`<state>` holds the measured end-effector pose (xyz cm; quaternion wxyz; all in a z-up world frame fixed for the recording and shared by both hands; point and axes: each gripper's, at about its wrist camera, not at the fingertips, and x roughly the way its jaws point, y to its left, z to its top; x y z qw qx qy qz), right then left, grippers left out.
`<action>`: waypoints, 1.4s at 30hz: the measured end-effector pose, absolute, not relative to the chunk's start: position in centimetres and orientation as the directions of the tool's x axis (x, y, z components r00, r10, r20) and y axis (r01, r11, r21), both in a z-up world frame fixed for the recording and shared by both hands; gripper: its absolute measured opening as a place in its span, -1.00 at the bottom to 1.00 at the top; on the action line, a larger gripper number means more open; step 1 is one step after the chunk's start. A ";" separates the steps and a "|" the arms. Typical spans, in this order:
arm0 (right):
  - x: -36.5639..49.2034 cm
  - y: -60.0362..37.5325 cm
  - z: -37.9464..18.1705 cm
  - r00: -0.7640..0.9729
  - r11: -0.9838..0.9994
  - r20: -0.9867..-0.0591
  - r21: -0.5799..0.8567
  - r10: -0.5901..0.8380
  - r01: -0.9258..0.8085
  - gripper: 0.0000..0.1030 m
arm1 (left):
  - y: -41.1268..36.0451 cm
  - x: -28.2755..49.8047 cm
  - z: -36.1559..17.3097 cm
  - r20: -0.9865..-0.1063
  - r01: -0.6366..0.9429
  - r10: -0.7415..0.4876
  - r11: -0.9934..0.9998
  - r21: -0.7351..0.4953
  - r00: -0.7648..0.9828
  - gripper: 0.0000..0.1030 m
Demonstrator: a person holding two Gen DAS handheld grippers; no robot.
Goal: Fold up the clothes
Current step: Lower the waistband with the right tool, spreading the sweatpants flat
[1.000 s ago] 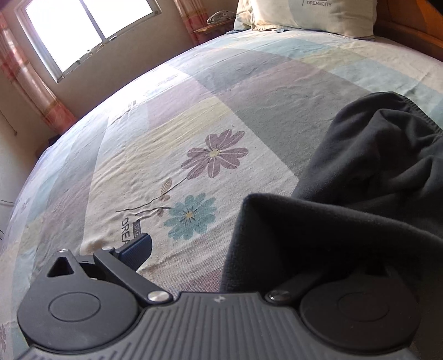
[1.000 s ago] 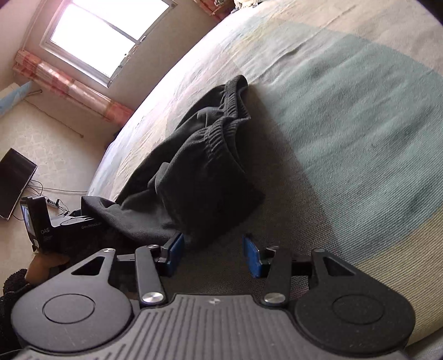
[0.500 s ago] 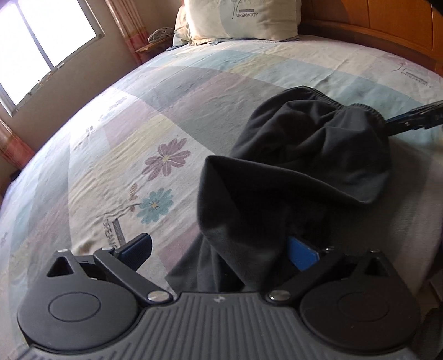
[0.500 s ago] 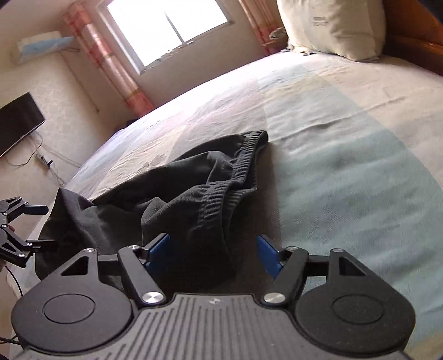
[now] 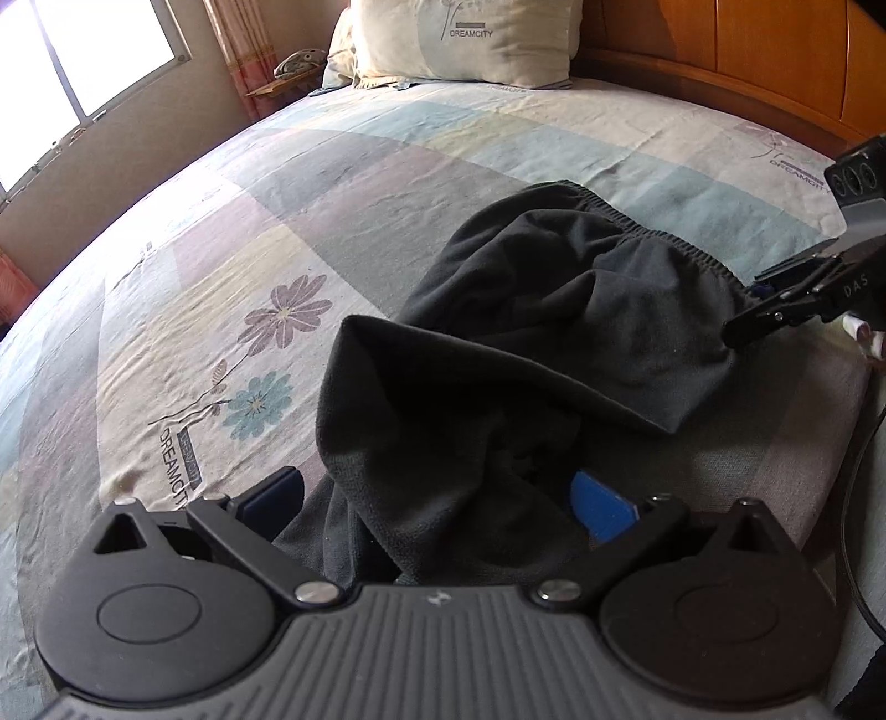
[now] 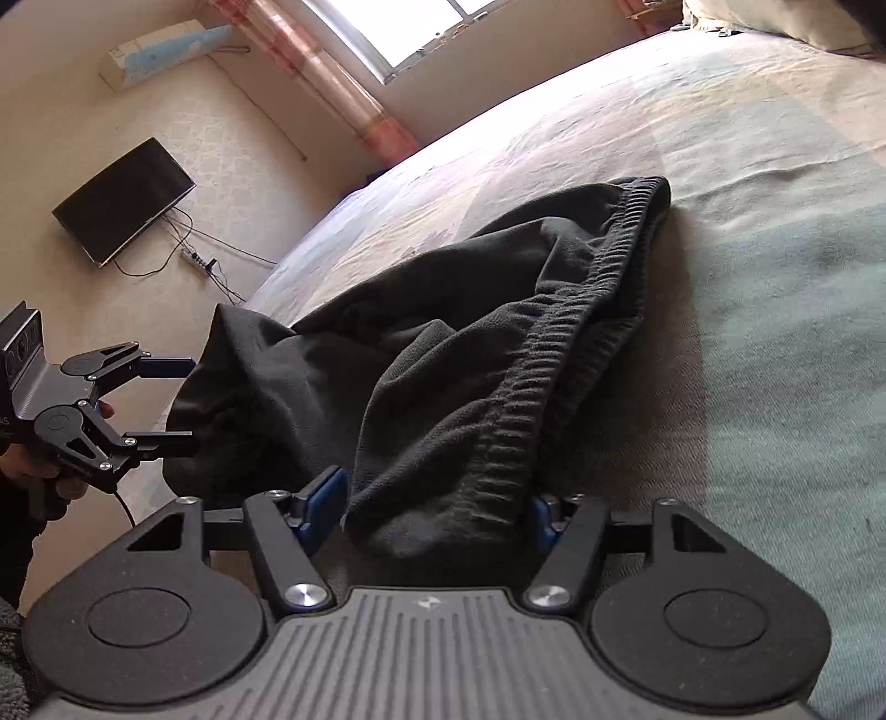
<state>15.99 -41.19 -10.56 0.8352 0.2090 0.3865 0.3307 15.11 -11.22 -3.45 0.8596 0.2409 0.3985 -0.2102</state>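
A black fleece garment (image 5: 554, 310) with an elastic waistband (image 6: 554, 354) lies crumpled near the bed's edge. My left gripper (image 5: 437, 493) is open, and the garment's bunched end sits between its blue pads (image 5: 601, 509). In the right wrist view the left gripper (image 6: 177, 404) appears at the far left, its fingers spread around that end. My right gripper (image 6: 432, 498) is open with the gathered waistband lying between its fingers. It also shows as the right gripper (image 5: 747, 304) at the garment's right side.
The bed (image 5: 332, 183) has a pastel patchwork sheet with printed flowers (image 5: 282, 318). A pillow (image 5: 465, 39) and a wooden headboard (image 5: 775, 55) lie at the far end. A window (image 5: 83, 61) is at left. A wall television (image 6: 122, 199) and cables hang beyond the bed.
Both views have swung toward the garment. The right gripper has come down over the waistband, which now lies between its fingers. The left gripper still straddles the bunched end.
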 end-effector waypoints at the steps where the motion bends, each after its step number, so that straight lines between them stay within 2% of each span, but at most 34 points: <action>1: 15.8 -41.4 -10.4 0.482 0.688 -0.502 0.617 0.718 -0.382 -0.31 | -11.4 15.0 -3.5 -0.785 0.555 -0.169 0.793 0.250 0.596 0.99; 2: 15.6 -41.7 -10.3 0.484 0.684 -0.498 0.628 0.720 -0.371 -0.40 | -11.5 14.9 -3.5 -0.783 0.558 -0.172 0.791 0.251 0.597 0.99; 4: 15.2 -41.9 -9.9 0.503 0.707 -0.516 0.622 0.693 -0.337 -0.47 | -11.7 14.7 -3.4 -0.783 0.562 -0.180 0.789 0.246 0.596 0.99; 15: 11.5 -46.0 -6.5 0.609 0.815 -0.590 0.552 0.530 -0.174 -0.53 | -11.3 12.7 -2.9 -0.771 0.571 -0.191 0.780 0.255 0.607 0.99; 17: 10.8 -46.5 -6.6 0.593 0.844 -0.638 0.515 0.492 -0.147 -0.49 | -11.4 12.6 -2.9 -0.772 0.574 -0.196 0.779 0.252 0.604 0.99; 19: 10.5 -47.1 -7.2 0.573 0.878 -0.698 0.472 0.429 -0.083 -0.27 | -11.6 12.5 -3.0 -0.774 0.578 -0.201 0.777 0.247 0.601 0.99; 23: 10.0 -49.1 -7.3 0.613 0.867 -0.686 0.497 0.393 0.000 -0.11 | -12.1 12.4 -2.7 -0.771 0.590 -0.217 0.770 0.242 0.599 0.99; 25: 10.1 -49.6 -6.8 0.645 0.850 -0.649 0.526 0.403 -0.001 -0.06 | -12.3 12.3 -2.6 -0.769 0.599 -0.228 0.765 0.239 0.597 0.99; 33: 13.2 -44.2 -5.5 0.630 0.838 -0.606 0.528 0.485 -0.137 -0.04 | -13.3 12.1 -2.8 -0.772 0.620 -0.254 0.753 0.221 0.583 0.99; 38: 13.2 -39.7 -6.0 0.590 0.825 -0.605 0.524 0.535 -0.210 0.01 | -12.6 12.5 -4.0 -0.776 0.608 -0.268 0.774 0.180 0.571 0.99; 42: 13.3 -37.1 -7.7 0.540 0.825 -0.638 0.519 0.548 -0.224 0.03 | -12.2 12.5 -5.3 -0.787 0.609 -0.296 0.784 0.124 0.542 0.99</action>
